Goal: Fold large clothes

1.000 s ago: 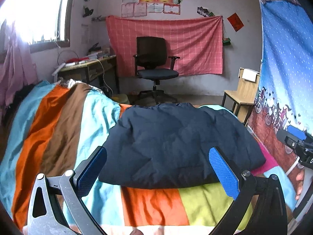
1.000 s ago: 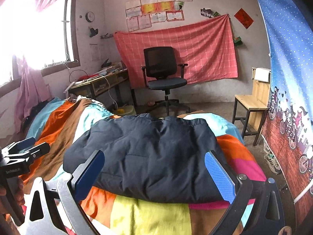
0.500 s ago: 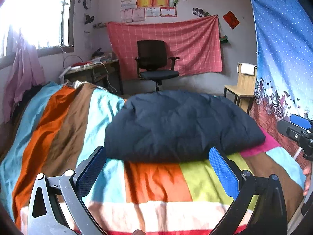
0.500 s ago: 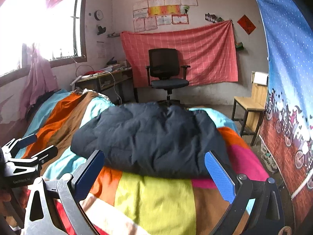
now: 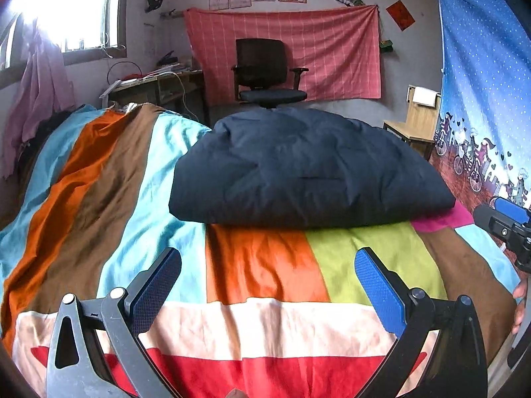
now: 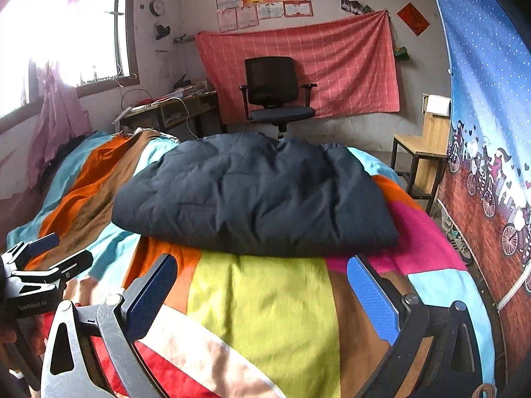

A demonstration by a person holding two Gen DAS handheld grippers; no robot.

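Because the folded jacket (image 5: 308,169) on the bed (image 5: 265,265) is puffy, it may spring open. Both the left gripper (image 5: 267,282) and right gripper (image 6: 262,287) are spread, empty, near it.

Folded navy jacket (image 5: 308,169) on striped bedspread (image 5: 265,265), left tongs (image 5: 267,282) spread, empty

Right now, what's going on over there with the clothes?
A person holds a claw in each hand over the striped bedspread. The dark blue padded jacket lies folded in a bundle on it. The left claw and right claw are both open and empty, short of the jacket.
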